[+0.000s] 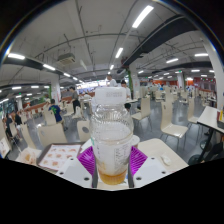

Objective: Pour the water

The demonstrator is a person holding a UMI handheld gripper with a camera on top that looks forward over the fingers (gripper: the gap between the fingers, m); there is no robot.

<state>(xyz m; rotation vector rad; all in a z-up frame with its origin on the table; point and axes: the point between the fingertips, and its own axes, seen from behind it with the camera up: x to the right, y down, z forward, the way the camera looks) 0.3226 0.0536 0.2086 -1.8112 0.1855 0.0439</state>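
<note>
Here, fingers clamped on bottle — white table beneath, chairs beyond.

Gripper level; both pads clamping bottle

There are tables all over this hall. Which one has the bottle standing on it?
The nearest white table, right under the gripper. Its fingers close around the clear bottle, white-capped with amber liquid at the bottom. The tables beyond show only chairs around them.

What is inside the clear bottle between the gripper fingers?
The clear bottle holds amber liquid near its bottom; above it looks empty. The purple pads cover its lower sides.
</note>
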